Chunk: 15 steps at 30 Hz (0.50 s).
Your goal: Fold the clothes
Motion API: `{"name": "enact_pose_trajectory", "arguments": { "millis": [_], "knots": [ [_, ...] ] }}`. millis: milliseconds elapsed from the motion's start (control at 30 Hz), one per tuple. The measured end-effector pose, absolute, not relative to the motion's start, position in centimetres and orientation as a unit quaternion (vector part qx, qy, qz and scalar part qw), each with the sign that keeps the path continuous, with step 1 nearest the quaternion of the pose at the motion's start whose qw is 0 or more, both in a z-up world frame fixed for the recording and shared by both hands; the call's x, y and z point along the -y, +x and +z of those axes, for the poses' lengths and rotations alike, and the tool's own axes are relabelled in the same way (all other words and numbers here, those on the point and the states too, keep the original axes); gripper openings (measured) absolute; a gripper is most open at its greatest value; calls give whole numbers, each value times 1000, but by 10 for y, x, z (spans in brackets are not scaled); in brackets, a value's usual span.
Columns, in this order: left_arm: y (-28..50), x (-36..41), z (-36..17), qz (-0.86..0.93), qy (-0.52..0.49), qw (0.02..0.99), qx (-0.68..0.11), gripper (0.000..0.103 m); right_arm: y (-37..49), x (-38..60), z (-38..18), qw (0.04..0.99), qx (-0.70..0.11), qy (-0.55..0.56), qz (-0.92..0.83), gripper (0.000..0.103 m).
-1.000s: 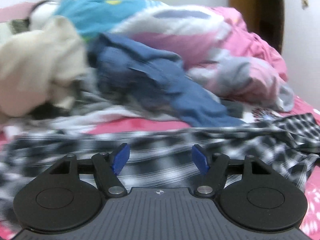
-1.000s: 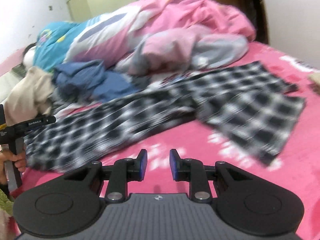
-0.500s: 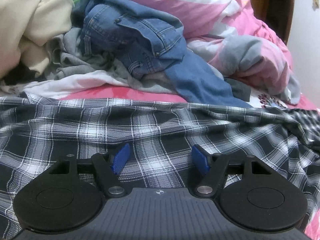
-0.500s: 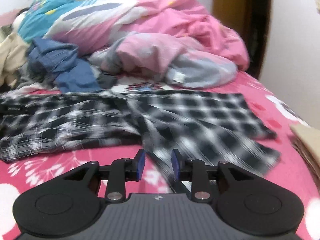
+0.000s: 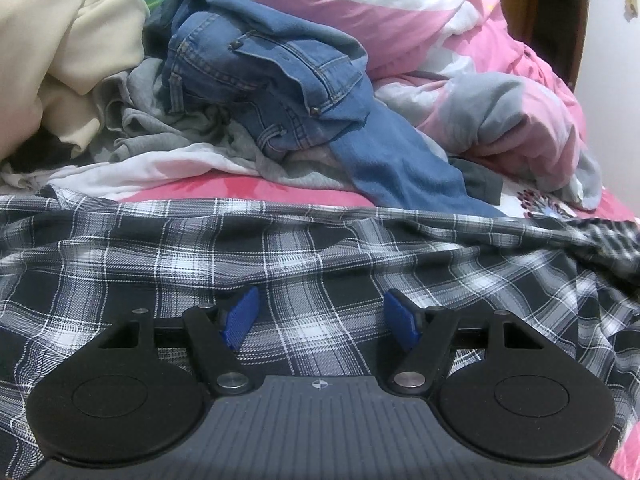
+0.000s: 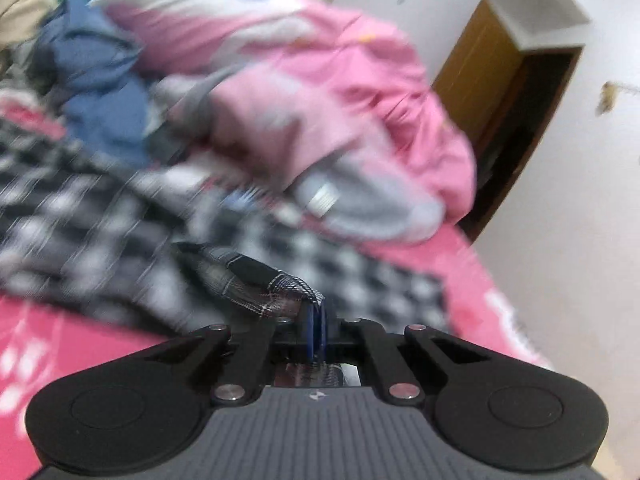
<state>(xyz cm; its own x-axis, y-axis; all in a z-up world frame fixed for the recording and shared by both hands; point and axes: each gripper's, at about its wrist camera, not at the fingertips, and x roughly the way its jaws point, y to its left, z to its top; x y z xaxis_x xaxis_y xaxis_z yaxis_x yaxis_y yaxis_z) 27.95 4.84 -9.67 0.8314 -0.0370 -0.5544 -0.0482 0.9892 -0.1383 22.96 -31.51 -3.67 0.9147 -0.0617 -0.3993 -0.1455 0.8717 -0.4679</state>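
Nothing readable here, honestly. The white tag [image 6: 323, 199] sewn on the pink and grey quilt [image 6: 360, 128] in the right wrist view is way too blurred to make out. Jeans [image 5: 272, 84], plaid shirt [image 5: 280, 256]: no lettering or numbers showing on those either.

Right wrist view: plaid garment [image 6: 80, 216], jeans [image 6: 100, 92] and pink quilt [image 6: 320, 92] smeared by motion blur; weave unreadable. Left wrist view: plaid garment [image 5: 320, 264] cut off at left, right and bottom edges; cream garment [image 5: 60, 40] cropped top-left.
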Motion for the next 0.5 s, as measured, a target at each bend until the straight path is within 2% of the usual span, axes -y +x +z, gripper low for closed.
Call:
{"name": "enact_pose_trajectory", "arguments": {
  "millis": [200,500],
  "knots": [
    [279,-49,-97,3,-74,954,-290,70,290,339,1,951,-177,-252,8,3],
    [280,-49,-97,4,-73,954,-291,70,389,356,-6,947,-237,-216,21,3]
  ]
}}
